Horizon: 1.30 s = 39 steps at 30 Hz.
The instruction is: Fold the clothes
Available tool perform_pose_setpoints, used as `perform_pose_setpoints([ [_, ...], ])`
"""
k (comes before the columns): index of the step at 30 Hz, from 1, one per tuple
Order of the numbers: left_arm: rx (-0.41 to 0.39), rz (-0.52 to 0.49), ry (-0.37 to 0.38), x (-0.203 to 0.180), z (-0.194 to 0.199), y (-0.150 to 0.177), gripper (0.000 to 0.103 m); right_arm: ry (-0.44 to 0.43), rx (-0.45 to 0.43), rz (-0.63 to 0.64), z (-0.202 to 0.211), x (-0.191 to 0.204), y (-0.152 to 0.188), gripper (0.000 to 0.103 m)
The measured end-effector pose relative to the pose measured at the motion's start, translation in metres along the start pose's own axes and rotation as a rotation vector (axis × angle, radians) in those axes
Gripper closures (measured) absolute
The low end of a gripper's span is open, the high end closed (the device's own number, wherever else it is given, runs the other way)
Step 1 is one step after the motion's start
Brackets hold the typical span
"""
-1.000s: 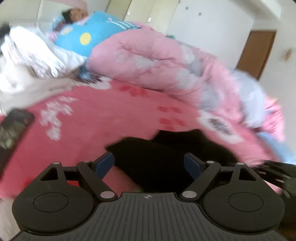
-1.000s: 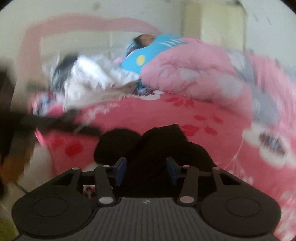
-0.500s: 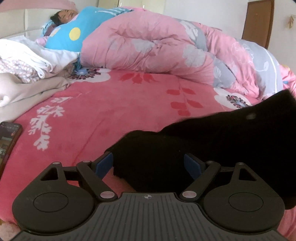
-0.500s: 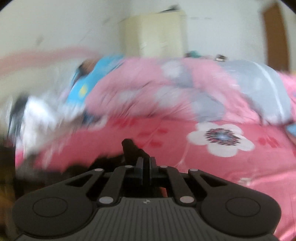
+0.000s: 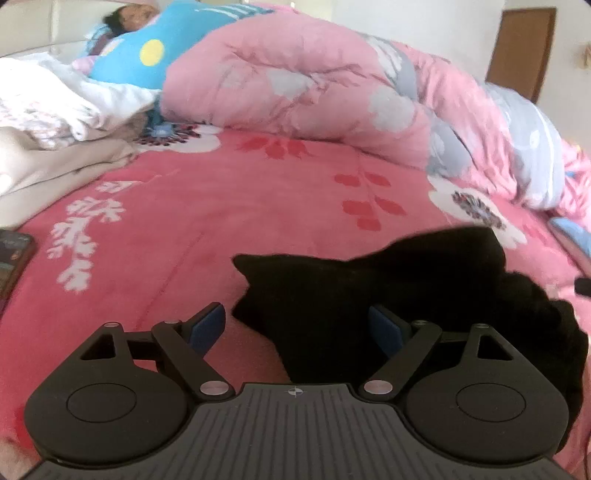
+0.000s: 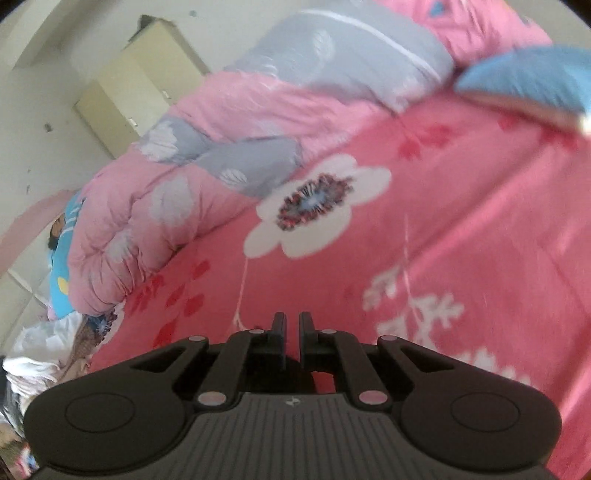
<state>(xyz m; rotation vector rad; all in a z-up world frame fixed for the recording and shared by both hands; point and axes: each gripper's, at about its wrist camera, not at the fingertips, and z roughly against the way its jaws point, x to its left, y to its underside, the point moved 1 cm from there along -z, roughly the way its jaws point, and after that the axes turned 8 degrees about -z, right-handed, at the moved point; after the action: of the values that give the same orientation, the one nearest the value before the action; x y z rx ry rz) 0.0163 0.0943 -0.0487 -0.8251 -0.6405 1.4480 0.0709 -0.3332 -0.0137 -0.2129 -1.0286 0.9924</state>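
Left wrist view shows my left gripper (image 5: 297, 326) low in the frame with its jaws wide apart, blue pads clear on both sides, and the black garment (image 5: 369, 295) lying on the pink bedspread (image 5: 221, 221) between and beyond them, bunched toward the lower right. In the right wrist view my right gripper (image 6: 291, 341) has its jaws drawn nearly together with only a narrow slit between; some dark cloth shows just behind the tips, but I cannot tell whether it is pinched.

By my judgement the cloth is being laid out or turned over on the bed. To do it well I would keep the left jaws low over the near left corner of the cloth, take one layer only, and keep the edge taut so the fold lands flat.

Further off, a phone (image 5: 13, 258) lies at the left edge of the frame, near enough to catch a swung sleeve. A heap of pale laundry (image 5: 55, 122) sits upper left, and the rolled pink quilt (image 5: 314, 92) runs across the top, limiting room to spread. A person (image 5: 129, 18) lies at the far upper left.
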Motion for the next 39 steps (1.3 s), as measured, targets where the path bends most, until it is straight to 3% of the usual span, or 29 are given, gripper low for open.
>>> perform_pose_setpoints([
  [3, -0.069, 0.024, 0.019, 0.002, 0.021, -0.005, 0.018, -0.006, 0.021, -0.039, 0.0, -0.011, 0.001, 0.095],
  [5, -0.097, 0.015, 0.089, -0.004, 0.031, -0.011, 0.018, -0.036, 0.026, -0.043, 0.005, -0.011, 0.004, 0.095],
  [9, -0.059, -0.045, 0.274, -0.036, 0.027, -0.028, 0.018, -0.099, 0.052, 0.023, 0.009, 0.009, 0.014, 0.084],
  [11, -0.023, -0.086, 0.303, -0.058, 0.017, -0.033, 0.018, -0.111, 0.057, 0.062, 0.008, 0.02, 0.021, 0.079],
  [14, 0.009, -0.136, 0.273, -0.081, -0.001, -0.037, 0.031, -0.114, 0.062, 0.108, 0.004, 0.029, 0.032, 0.078],
  [16, 0.045, -0.153, 0.237, -0.09, -0.013, -0.037, 0.062, -0.14, 0.077, 0.121, 0.001, 0.031, 0.038, 0.078],
  [17, 0.064, -0.15, 0.219, -0.091, -0.017, -0.036, 0.068, -0.15, 0.092, 0.129, -0.002, 0.031, 0.042, 0.077],
  [18, 0.074, -0.136, 0.207, -0.09, -0.018, -0.035, 0.082, -0.16, 0.108, 0.138, -0.005, 0.031, 0.045, 0.077],
  [19, 0.078, -0.118, 0.201, -0.087, -0.017, -0.034, 0.09, -0.17, 0.124, 0.146, -0.008, 0.031, 0.049, 0.077],
  [25, 0.053, -0.033, 0.179, -0.065, 0.017, -0.034, 0.097, -0.168, 0.211, 0.119, -0.032, 0.009, 0.064, 0.077],
  [33, 0.037, 0.11, 0.101, -0.014, 0.076, -0.03, 0.098, -0.221, 0.224, 0.111, -0.027, -0.006, 0.059, 0.078],
  [39, 0.069, 0.218, 0.044, 0.023, 0.101, -0.014, 0.098, -0.177, 0.221, 0.147, -0.023, -0.004, 0.058, 0.08],
])
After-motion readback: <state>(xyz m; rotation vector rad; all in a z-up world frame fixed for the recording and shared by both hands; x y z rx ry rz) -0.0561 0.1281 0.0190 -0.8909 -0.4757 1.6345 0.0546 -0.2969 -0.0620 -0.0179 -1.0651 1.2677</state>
